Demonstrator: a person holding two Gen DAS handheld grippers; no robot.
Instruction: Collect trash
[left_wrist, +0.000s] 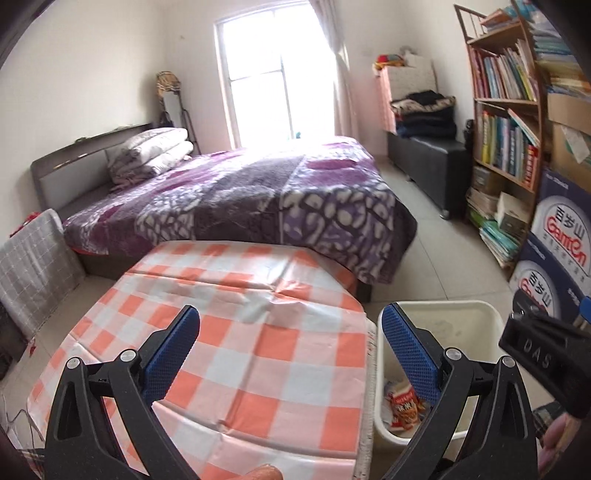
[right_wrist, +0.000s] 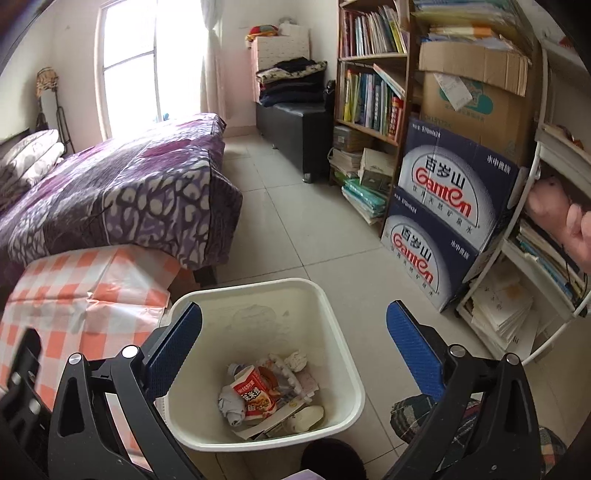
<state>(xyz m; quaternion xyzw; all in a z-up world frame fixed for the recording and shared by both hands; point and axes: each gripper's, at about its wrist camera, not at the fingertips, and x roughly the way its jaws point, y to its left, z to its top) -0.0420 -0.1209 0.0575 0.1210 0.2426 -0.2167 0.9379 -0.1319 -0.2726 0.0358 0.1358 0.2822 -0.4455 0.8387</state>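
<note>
Your collecting looks close to finished, judging by what lies where. The trash (right_wrist: 264, 397) (a red snack packet, crumpled paper, torn scraps) sits at the bottom of the white bin (right_wrist: 343, 369), right below your right gripper (right_wrist: 293, 345), which is spread wide and holds nothing. Your left gripper (left_wrist: 290, 349) is equally wide and empty, and the checkered surface (left_wrist: 240, 332) under and ahead of it shows no litter, so little seems left.

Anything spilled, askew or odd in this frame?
Nothing stands out. The trash lies inside the upright bin, none on the floor around it. Both grippers, left and right, are open and empty.
</note>
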